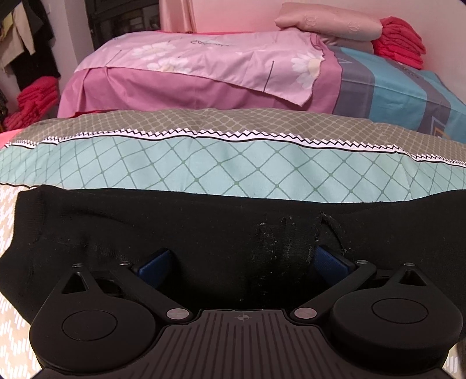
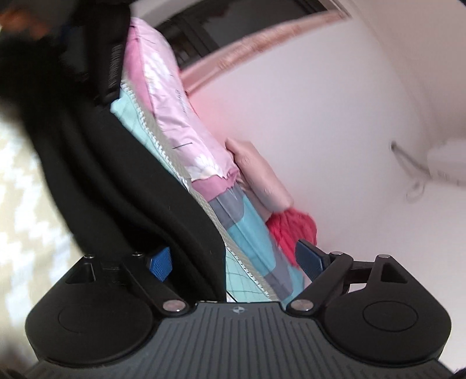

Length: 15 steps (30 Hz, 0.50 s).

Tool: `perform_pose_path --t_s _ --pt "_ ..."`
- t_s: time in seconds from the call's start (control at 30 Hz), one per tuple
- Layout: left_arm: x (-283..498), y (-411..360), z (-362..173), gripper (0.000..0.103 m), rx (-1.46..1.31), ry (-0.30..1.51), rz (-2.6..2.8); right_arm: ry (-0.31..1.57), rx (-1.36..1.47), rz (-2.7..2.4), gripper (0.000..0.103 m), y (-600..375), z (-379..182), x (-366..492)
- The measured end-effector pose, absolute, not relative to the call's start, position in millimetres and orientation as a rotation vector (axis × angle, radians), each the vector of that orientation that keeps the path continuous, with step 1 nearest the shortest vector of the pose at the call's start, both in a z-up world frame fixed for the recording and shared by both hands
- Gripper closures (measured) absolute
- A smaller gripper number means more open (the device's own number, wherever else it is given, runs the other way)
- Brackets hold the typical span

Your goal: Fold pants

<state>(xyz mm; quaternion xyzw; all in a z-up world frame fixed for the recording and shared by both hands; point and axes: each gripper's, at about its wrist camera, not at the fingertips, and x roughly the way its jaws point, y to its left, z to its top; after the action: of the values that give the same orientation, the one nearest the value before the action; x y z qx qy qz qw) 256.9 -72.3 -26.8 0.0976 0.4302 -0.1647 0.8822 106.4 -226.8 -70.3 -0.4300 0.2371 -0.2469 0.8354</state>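
Note:
The black pants (image 1: pixel 180 230) lie flat across the patterned bed cover, with lint and a small raised fold near the middle right. My left gripper (image 1: pixel 241 262) is open, low over the pants, its blue pads (image 1: pixel 154 266) spread wide on either side of the cloth. In the tilted, blurred right wrist view the black pants (image 2: pixel 116 163) run along the left side. My right gripper (image 2: pixel 233 262) is open; its left pad (image 2: pixel 160 262) is against the pants' edge and the right pad is in the air.
A teal and grey bed cover (image 1: pixel 233 163) lies beyond the pants. Behind it are a pink floral sheet (image 1: pixel 204 58), a pink pillow (image 1: pixel 329 20) and stacked red cloths (image 1: pixel 399 40). More red cloths (image 1: pixel 35 99) lie at far left. A white wall (image 2: pixel 320 116) fills the right wrist view.

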Motion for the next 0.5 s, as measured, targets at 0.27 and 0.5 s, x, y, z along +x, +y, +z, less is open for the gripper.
perform_pose_path --t_s 0.27,0.5 --pt "252 -74 -28 0.000 0.220 0.883 -0.372 0.612 -0.643 -0.636 0.007 -286 -53 114" --pt "252 -76 -29 0.000 0.235 0.876 -0.364 0.548 -0.851 -0.529 0.013 -247 -59 121"
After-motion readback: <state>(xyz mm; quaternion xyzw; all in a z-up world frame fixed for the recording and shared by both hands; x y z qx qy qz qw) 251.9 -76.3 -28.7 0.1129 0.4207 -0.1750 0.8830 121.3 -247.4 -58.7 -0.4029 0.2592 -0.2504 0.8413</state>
